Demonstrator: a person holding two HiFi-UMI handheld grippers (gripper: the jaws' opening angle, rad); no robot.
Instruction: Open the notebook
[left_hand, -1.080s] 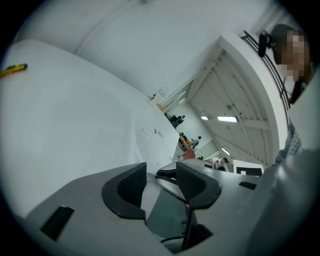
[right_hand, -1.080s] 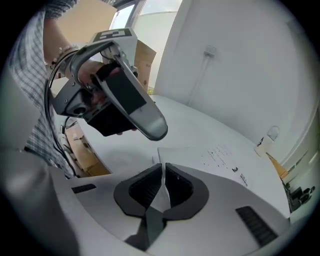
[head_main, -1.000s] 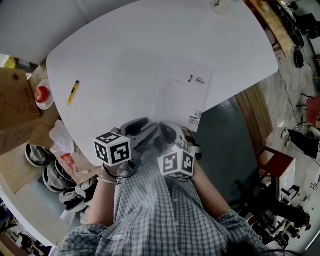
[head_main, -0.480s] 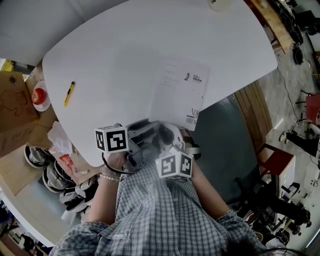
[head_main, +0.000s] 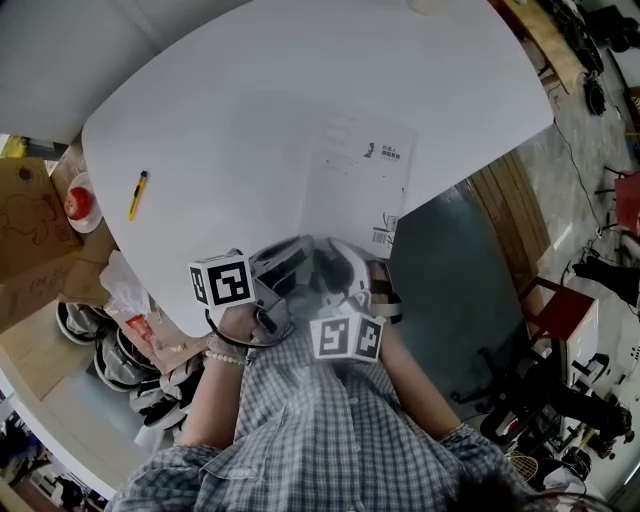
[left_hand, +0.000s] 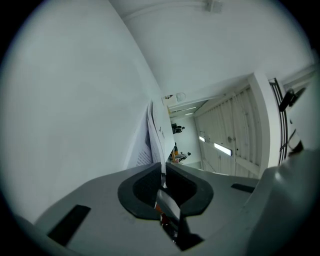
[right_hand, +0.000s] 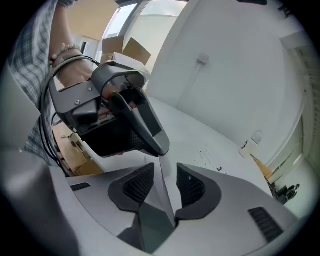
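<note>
1. Notebook (head_main: 355, 185) lies on the white table (head_main: 220, 120), its near edge at 6 o'clock.
2. Left gripper (left_hand: 163, 170), jaws just closed, pinches the cover (left_hand: 159, 130); right gripper (right_hand: 165, 170), jaws just opening, stands spread around that sheet.
3. Cover-lifting step appears in hand; the next move likely calls for a gentle upward swing.

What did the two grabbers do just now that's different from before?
The left gripper has just closed its jaws, pinching the near edge of the notebook. The right gripper has just opened its jaws and let go, though that edge still stands between them. Neither gripper moved away; notebook and yellow pen stayed put.
</note>
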